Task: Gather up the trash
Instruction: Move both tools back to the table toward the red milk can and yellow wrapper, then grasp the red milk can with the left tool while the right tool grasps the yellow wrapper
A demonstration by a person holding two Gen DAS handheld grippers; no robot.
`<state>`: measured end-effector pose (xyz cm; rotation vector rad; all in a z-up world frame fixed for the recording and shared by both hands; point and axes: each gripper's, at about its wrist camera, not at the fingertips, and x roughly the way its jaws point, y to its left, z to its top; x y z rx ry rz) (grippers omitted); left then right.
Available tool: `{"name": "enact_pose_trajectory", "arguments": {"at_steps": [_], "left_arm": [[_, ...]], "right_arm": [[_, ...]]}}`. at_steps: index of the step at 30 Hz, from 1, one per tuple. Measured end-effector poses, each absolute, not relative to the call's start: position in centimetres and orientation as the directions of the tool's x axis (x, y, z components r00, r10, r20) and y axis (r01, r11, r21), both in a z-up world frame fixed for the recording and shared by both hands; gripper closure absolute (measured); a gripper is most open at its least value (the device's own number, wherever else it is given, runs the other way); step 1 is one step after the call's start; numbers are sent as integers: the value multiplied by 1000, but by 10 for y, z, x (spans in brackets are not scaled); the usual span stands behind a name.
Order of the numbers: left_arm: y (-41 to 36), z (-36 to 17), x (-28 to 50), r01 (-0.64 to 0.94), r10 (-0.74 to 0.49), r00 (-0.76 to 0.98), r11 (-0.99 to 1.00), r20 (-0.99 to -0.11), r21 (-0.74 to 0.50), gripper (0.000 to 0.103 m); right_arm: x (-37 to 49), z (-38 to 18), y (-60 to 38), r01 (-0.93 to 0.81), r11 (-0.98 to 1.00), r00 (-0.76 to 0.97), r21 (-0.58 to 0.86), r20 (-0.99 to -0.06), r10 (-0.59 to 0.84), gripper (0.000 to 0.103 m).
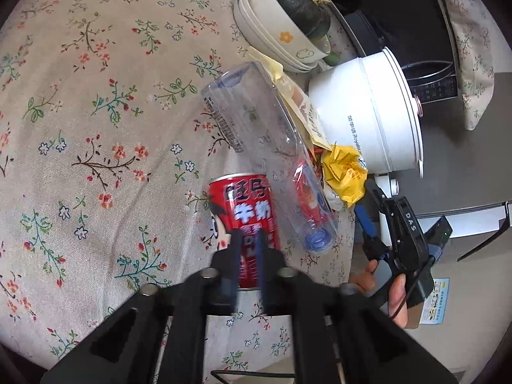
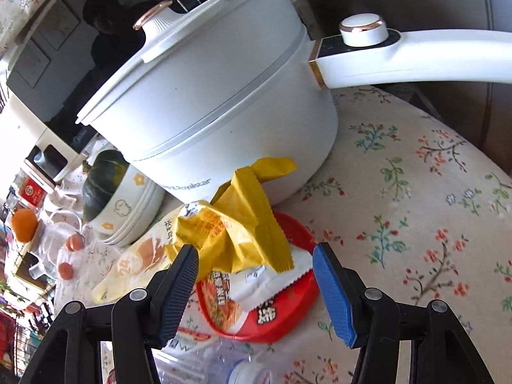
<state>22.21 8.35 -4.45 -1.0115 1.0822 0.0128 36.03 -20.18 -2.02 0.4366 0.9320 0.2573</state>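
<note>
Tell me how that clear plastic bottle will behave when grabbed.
The clear plastic bottle looks empty and uncapped, so probably light and easily squashed. It lies on its side, leaning on the red can and wrappers, so it may roll or slide when nudged.

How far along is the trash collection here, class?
Nothing looks collected yet. In hand: the right tongs are open around the yellow wrapper; the left tongs look nearly shut in front of the red can. Left: the clear bottle and red wrapper.
</note>
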Motion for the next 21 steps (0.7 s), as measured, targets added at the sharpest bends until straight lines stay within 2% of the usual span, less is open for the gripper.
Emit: {"name": "enact_pose_trajectory", "arguments": {"at_steps": [5, 7, 9, 11, 15, 17, 18, 20, 21], "left_arm": [[84, -61, 220, -497, -496, 463, 542, -735, -678, 103], [86, -70, 219, -526, -540, 436, 496, -720, -691, 97], [86, -73, 218, -539, -548, 432, 480, -716, -692, 83], [88, -71, 214, -539, -545, 455, 461, -704, -705, 54], [87, -63, 214, -507, -556, 497, 438, -667, -743, 44], [83, -62, 215, -496, -560, 494, 447, -666, -744, 41], [82, -63, 216, -498, -566, 488, 444, -664, -745, 41], [81, -66, 217, -511, -574, 478, 434, -666, -741, 41], [82, -68, 217, -517, -574, 476, 430, -666, -740, 41]], "right_arm": [[382, -37, -195, 5, 920, 548, 391, -771, 325, 38], [384, -41, -193, -1, 918, 541, 398, -771, 335, 38], [383, -41, -192, -12, 911, 545, 412, -762, 351, 38], [384, -40, -189, -23, 920, 546, 391, -766, 340, 38], [387, -37, -185, -47, 926, 555, 374, -761, 336, 39], [387, -38, -183, -62, 925, 546, 375, -763, 346, 53], [387, -40, -183, -68, 924, 536, 377, -767, 353, 71], [383, -39, -178, -89, 914, 543, 395, -750, 377, 74], [380, -38, -178, -102, 909, 546, 404, -741, 391, 80]]}}
